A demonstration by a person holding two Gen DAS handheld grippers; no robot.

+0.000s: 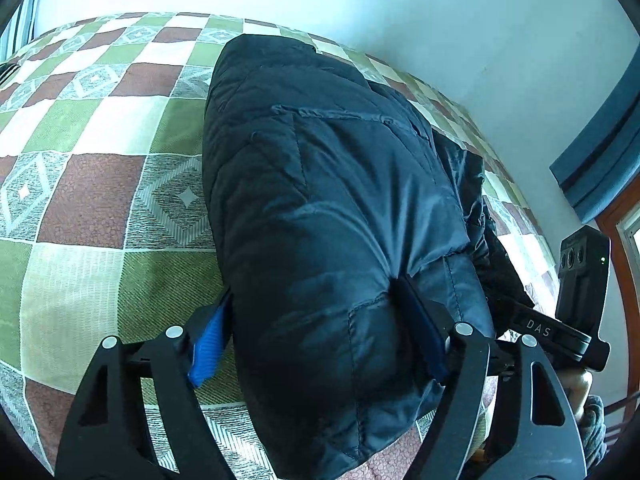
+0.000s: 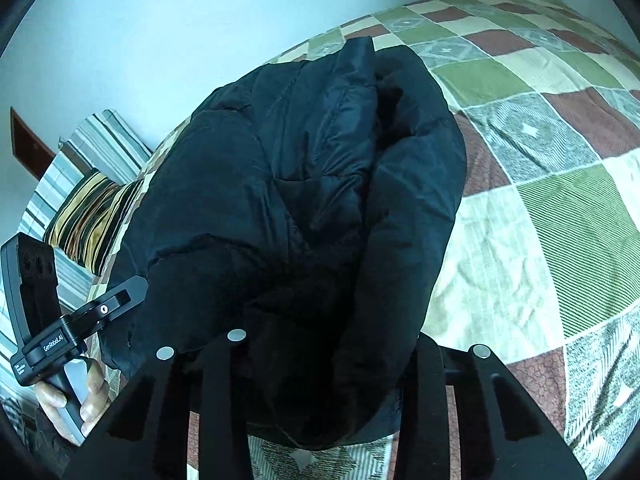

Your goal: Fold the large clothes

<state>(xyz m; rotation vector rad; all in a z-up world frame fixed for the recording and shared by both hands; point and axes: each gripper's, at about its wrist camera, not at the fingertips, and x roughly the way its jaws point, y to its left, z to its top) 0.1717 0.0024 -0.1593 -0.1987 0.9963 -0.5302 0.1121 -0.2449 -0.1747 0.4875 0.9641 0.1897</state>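
Dark navy quilted puffer jacket [image 1: 328,208] bunched on checked patchwork bedspread [image 1: 92,184]. Left gripper [image 1: 316,328] wide, pads pinching jacket edge. Right gripper [image 2: 324,364] narrower, clamped on jacket.

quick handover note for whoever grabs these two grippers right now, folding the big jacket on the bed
Left gripper: fingers straddle the near end of the dark puffer jacket, pressing into the padding on both sides.
Right gripper: jacket bulk fills the space between its fingers; the pads are hidden in dark fabric, so the grip is unconfirmed.
Jacket: bunched into a thick, long bundle on the checkered bedspread, running away from you toward the wall. A striped pillow lies at the bed's far left in the right wrist view.
Done: the jacket appears folded lengthwise.
Left: probably fold it end to end, then tidy it.
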